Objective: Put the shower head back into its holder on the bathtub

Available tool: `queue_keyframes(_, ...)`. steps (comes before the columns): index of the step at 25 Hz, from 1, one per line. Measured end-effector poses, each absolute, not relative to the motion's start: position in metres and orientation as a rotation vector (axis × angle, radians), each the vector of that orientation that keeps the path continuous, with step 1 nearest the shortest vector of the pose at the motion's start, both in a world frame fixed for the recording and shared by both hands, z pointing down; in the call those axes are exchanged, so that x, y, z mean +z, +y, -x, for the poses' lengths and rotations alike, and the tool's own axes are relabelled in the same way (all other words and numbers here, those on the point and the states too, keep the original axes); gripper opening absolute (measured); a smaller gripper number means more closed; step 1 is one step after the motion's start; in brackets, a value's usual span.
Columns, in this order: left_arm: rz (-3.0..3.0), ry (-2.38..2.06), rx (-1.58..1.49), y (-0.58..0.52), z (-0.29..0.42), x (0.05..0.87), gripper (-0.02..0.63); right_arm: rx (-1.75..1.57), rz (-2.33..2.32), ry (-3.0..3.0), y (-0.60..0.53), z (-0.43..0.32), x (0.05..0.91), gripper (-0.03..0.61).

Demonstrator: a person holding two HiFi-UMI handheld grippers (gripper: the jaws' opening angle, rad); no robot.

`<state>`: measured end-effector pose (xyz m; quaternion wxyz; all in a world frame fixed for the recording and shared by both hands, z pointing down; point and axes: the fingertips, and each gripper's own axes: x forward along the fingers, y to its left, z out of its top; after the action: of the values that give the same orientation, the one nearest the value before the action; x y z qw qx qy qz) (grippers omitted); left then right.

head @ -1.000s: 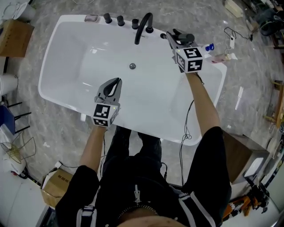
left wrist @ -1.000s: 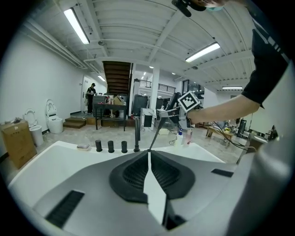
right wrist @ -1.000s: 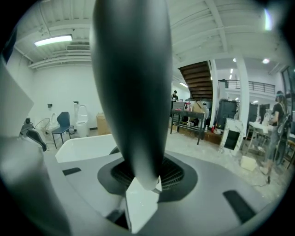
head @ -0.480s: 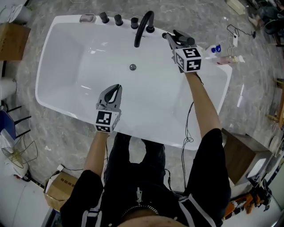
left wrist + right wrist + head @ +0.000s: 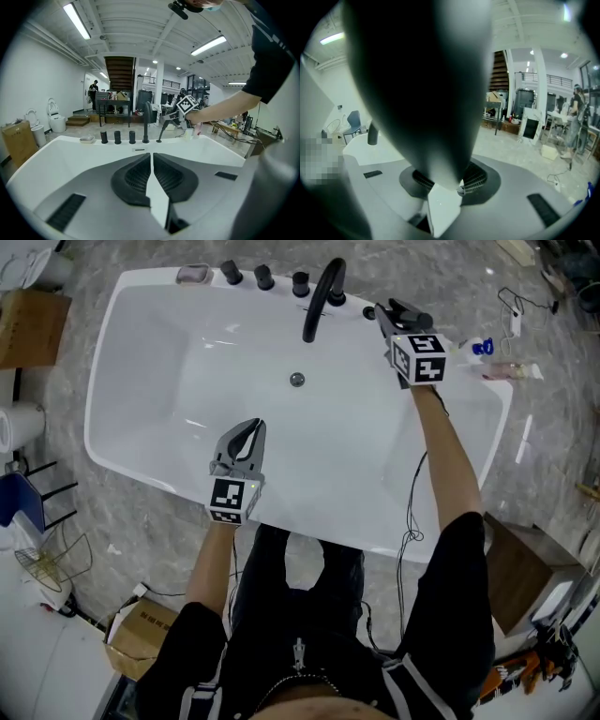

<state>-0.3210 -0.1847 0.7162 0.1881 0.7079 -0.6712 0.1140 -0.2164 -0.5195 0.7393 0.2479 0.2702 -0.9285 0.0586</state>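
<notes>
Upper right: we keep the right gripper (image 5: 384, 313) clamped on the shower head (image 5: 417, 84) at the bathtub (image 5: 141, 362) rim beside the tap (image 5: 323, 292). Lower centre: left gripper (image 5: 246, 432), jaws together, empty. We judge the head rigid, smooth, probably slippery; best gripped on its handle

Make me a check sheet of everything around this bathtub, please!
Surface: white bathtub, nothing lying inside.
Job's things: black shower head, held over the tub rim beside the faucet.
Clutter: toiletries on the right rim; soap dish.
Grippers: left gripper shut, empty; right gripper shut on the shower head.
Cables: black cable hanging by the right arm.
Surroundings: marble floor, cardboard box.
</notes>
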Motion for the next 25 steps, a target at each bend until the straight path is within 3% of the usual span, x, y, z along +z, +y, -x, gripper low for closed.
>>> queue_keyframes(25,-1.862,-1.908,0.375,-0.144,0.357,0.756,0.037,0.285,-0.875,-2.343,-0.576,0.229,0.852,0.129)
